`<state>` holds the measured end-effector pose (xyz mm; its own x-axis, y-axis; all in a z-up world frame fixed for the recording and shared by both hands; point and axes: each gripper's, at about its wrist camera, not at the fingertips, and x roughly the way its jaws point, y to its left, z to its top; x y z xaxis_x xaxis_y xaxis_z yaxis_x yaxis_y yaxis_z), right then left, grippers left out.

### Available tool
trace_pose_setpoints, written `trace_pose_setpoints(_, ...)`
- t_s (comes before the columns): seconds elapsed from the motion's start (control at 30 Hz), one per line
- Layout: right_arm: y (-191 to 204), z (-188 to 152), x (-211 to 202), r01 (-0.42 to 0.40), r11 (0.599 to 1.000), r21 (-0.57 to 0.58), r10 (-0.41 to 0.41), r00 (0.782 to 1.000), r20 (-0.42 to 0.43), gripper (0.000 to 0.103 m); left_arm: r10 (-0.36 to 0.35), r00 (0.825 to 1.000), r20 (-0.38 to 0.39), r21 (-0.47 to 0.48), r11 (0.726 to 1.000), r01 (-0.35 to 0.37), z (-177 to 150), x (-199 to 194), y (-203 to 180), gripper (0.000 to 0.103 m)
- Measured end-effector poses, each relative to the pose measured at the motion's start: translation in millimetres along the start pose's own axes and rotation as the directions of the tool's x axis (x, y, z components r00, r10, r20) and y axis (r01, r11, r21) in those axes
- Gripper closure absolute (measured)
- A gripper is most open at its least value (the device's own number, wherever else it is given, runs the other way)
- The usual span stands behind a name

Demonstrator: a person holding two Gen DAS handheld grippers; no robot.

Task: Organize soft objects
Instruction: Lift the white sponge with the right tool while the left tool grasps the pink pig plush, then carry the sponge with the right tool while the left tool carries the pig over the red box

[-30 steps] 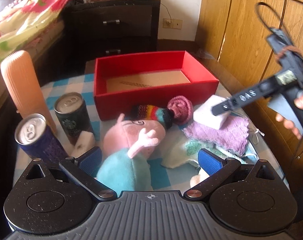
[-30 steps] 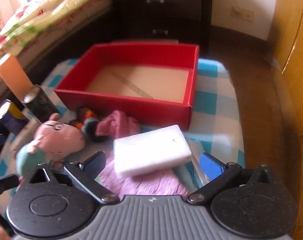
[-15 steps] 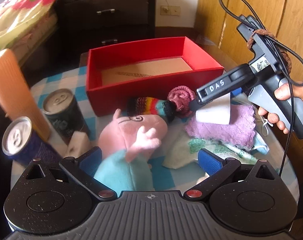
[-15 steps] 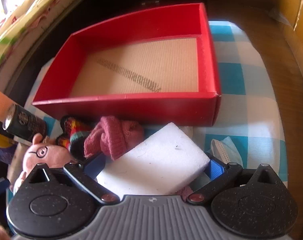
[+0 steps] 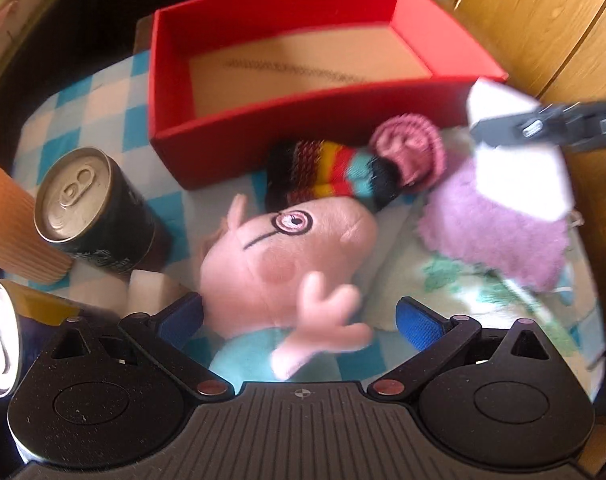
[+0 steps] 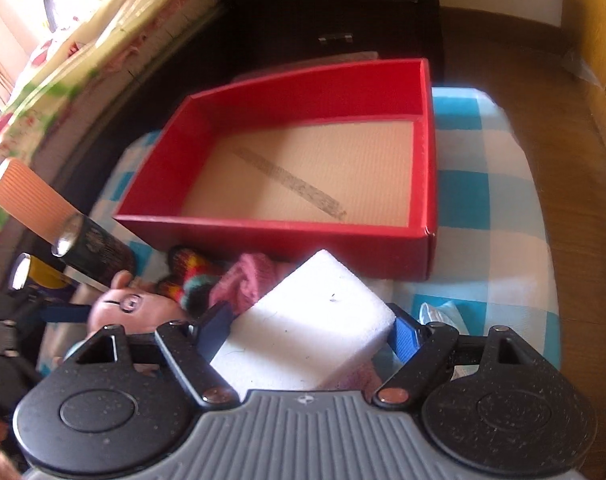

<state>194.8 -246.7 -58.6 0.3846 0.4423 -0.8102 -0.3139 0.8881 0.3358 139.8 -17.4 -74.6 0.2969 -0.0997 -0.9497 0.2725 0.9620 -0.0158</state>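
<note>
Right gripper (image 6: 309, 330) fingers clamp the white sponge (image 6: 303, 332), near the red box (image 6: 427, 184). Left gripper (image 5: 299, 316) fingers spread wide around the pig plush (image 5: 279, 248).

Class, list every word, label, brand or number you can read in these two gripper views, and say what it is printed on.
No text can be read.
Dark can: pale print on its side, too blurred to read.
Blue and yellow can: no legible print shows.
Red box: only a grey streak on its floor, no letters.
Plush pig: no lettering.
</note>
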Motion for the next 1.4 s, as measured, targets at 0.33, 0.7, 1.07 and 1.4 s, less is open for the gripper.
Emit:
trace_pose_setpoints(0.33, 24.8, -4.9, -4.6, -0.012, 0.995, -0.104, 0.010, 1.000, -0.021, 0.043, 0.070, 0.988, -0.136, 0.043, 0.997, -0.065, 0.5, 34.6, -6.8, 0.007)
trace_pose_setpoints(0.7, 28.2, -7.9, 7.2, 0.000, 0.993, -0.121, -0.007, 0.998, -0.061, 0.042, 0.068, 0.992, -0.104, 0.032, 0.997, -0.065, -20.5, 35.9, -10.4, 0.005)
trace_pose_setpoints(1.07, 32.7, -11.1, 6.8, -0.008, 0.992, -0.127, 0.000, 0.998, -0.062, 0.042, 0.151, 0.988, -0.028, 0.035, 0.988, -0.150, -31.5, 6.8, -14.7, 0.037)
trace_pose_setpoints(1.4, 47.5, -16.3, -3.6, 0.011, 0.987, -0.159, -0.019, 0.999, -0.045, 0.042, 0.205, 0.978, -0.023, 0.055, 0.978, -0.204, -39.7, -25.7, -32.5, 0.038)
